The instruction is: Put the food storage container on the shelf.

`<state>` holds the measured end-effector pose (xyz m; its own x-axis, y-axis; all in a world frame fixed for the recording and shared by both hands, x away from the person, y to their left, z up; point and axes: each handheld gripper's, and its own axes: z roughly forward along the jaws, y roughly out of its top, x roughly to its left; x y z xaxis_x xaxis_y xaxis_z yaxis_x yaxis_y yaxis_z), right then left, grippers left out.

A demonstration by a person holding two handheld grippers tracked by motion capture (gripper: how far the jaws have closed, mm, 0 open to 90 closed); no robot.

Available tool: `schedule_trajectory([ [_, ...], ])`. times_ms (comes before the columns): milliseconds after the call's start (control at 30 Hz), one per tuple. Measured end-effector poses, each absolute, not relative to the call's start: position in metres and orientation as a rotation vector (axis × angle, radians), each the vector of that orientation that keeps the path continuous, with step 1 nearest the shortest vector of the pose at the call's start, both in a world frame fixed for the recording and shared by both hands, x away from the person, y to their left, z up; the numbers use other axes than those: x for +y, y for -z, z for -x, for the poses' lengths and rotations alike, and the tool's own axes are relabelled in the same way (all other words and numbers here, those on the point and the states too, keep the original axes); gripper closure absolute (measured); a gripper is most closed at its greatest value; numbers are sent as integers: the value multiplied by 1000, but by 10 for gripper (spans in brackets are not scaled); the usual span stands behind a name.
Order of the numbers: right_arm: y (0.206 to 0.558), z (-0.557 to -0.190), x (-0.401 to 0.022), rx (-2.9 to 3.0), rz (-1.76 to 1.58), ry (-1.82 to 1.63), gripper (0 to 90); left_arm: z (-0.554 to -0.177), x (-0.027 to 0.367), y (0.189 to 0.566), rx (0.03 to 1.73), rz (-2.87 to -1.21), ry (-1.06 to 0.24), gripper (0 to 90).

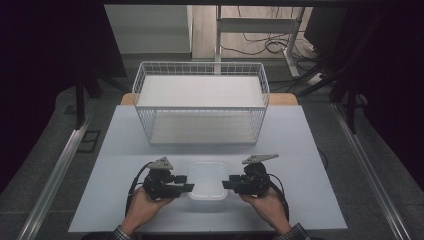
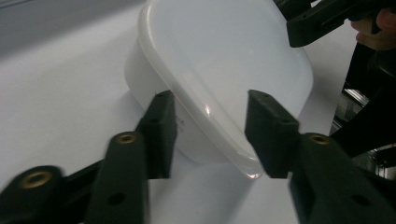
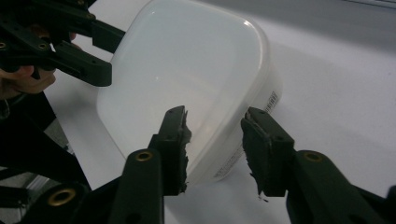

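Observation:
A white translucent plastic container (image 1: pixel 206 181) with its lid on sits near the front middle of the pale table (image 1: pixel 305 150). My left gripper (image 1: pixel 189 183) is at its left side and my right gripper (image 1: pixel 225 184) at its right side. In the left gripper view the container (image 2: pixel 224 60) has its lid rim between the spread jaws of the left gripper (image 2: pixel 210 135), which is open. In the right gripper view the right gripper (image 3: pixel 217 149) is open too, and straddles the labelled edge of the container (image 3: pixel 187 70).
A white wire basket (image 1: pixel 200 67) with a white board across it stands at the back middle of the table. Bare tabletop lies between it and the container. Beyond the table are a desk frame and floor cables (image 1: pixel 272 45).

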<state>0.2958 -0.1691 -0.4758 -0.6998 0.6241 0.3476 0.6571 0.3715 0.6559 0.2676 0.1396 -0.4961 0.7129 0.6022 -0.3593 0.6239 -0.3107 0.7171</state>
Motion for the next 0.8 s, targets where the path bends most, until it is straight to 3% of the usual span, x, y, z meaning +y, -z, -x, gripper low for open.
schedule_trajectory([
  [533,471,-286,-173,-2511,1311,1323,729,-264,141,493,1031,-1906,-7,708],
  [633,471,-285,-173,-2524,1320,1352,782,-264,144,492,1036,-1894,-25,785],
  [800,470,-283,-169,-2571,1313,1362,783,-265,145,494,1048,-1887,-25,788],
])
